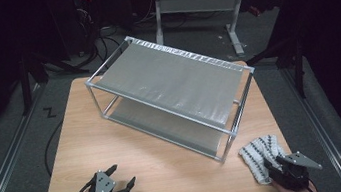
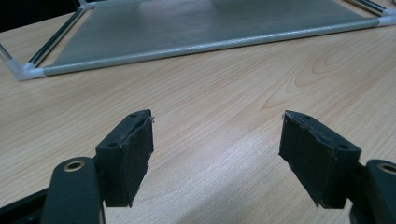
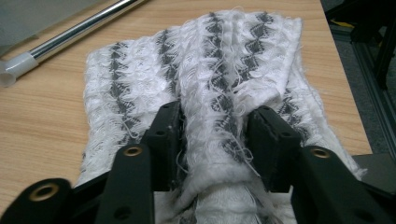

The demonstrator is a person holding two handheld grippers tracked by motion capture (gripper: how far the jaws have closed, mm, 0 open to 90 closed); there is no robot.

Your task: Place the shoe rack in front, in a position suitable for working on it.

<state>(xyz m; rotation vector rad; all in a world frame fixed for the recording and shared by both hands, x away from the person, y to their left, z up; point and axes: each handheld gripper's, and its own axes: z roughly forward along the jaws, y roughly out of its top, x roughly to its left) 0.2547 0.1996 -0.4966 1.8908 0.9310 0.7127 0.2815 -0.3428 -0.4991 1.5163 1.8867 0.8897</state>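
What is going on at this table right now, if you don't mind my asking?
A person is working at a wooden table with a gripper in each hand. The right gripper has a raised fold of a white-and-grey fringed cloth between its jaws, near the table's right front corner. The left gripper sits open over bare wood. A two-tier metal rack stands in the middle with nothing on its shelves.
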